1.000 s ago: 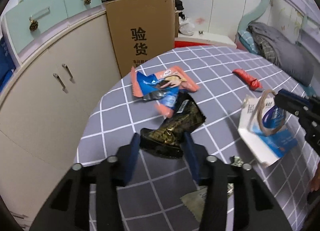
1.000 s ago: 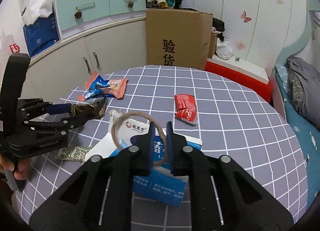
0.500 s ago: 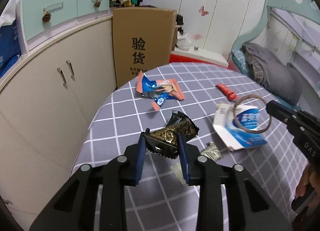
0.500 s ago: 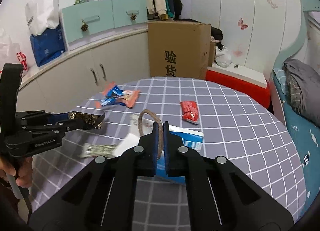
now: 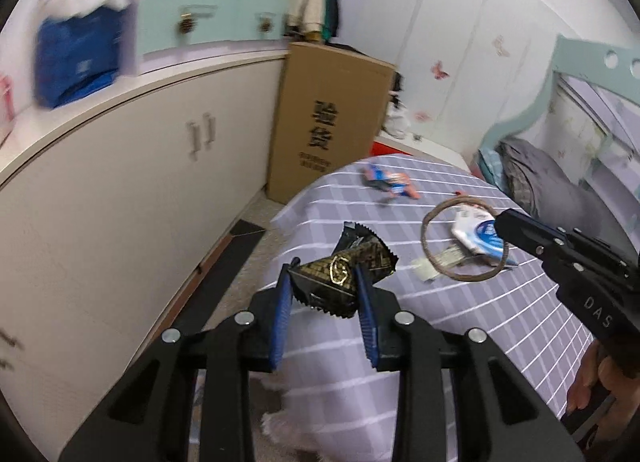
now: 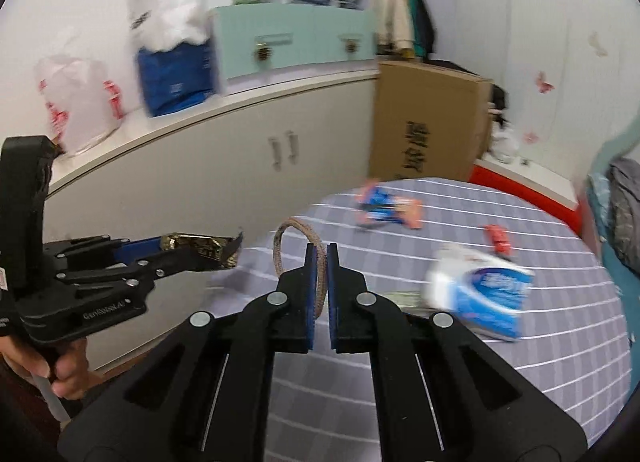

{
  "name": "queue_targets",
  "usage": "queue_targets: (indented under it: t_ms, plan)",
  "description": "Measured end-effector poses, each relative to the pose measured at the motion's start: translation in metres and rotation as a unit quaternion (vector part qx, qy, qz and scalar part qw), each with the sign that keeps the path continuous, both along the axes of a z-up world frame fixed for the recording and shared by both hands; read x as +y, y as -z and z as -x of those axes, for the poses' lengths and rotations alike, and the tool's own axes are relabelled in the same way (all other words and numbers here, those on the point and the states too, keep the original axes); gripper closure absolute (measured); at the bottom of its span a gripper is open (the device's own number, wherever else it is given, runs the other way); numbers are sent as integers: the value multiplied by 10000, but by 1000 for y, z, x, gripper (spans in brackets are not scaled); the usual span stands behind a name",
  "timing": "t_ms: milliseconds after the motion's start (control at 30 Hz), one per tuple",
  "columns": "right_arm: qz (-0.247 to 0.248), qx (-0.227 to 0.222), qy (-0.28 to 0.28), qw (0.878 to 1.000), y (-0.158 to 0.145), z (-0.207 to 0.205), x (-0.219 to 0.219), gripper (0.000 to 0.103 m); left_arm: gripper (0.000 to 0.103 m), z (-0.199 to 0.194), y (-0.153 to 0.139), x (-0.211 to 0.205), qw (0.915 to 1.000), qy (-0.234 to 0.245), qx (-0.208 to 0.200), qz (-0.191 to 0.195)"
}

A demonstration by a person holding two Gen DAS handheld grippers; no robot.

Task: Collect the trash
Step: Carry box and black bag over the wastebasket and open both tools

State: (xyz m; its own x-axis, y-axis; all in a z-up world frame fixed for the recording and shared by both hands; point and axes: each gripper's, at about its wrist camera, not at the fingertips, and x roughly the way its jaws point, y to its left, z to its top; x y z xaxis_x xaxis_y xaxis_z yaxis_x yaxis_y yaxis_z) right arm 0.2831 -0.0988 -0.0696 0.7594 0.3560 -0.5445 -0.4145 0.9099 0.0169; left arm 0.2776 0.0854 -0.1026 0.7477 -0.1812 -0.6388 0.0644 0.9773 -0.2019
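Observation:
My left gripper [image 5: 325, 276] is shut on a black and gold snack wrapper [image 5: 342, 276], lifted above the table's left edge; in the right wrist view the same wrapper [image 6: 200, 247] sticks out of the left gripper [image 6: 224, 248]. My right gripper [image 6: 321, 251] is shut on a brown cardboard ring [image 6: 292, 250], held in the air. The ring [image 5: 464, 240] hangs from the right gripper [image 5: 500, 222] at the right of the left wrist view. On the grey checked table [image 5: 460, 322] lie a blue and white packet [image 6: 484, 294], an orange and blue wrapper [image 6: 384, 210], a red wrapper [image 6: 498, 238] and small scraps [image 5: 440, 262].
A cardboard box [image 5: 332, 118] stands behind the table against white cupboards [image 5: 140, 182]. Teal drawers [image 6: 292, 42] and bags [image 6: 172, 70] sit on the counter. A bed with grey bedding [image 5: 560, 190] lies at the right. A hand [image 6: 60, 366] holds the left gripper's handle.
Both grippers have lifted and pulled back toward the table's left edge. The black wrapper left the table in the left gripper. The ring rose off the blue packet, which dropped back onto the table.

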Motion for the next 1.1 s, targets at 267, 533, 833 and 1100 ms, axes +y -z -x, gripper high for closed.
queue_targets:
  t_ms: [267, 533, 833, 1100]
  plan:
    - [54, 317, -782, 9964, 31, 22, 119, 98, 73, 47, 31, 109, 9938, -1059, 307, 157]
    - [103, 844, -1183, 9893, 95, 23, 212, 98, 73, 66, 100, 198, 9738, -2050, 964, 207]
    - [31, 1769, -1260, 9761, 183, -6, 263, 97, 73, 61, 169, 236, 9567, -2401, 1609, 350]
    - [140, 2202, -1063, 9696, 228, -17, 263, 57, 73, 49, 207, 233, 9512, -2355, 1951, 400]
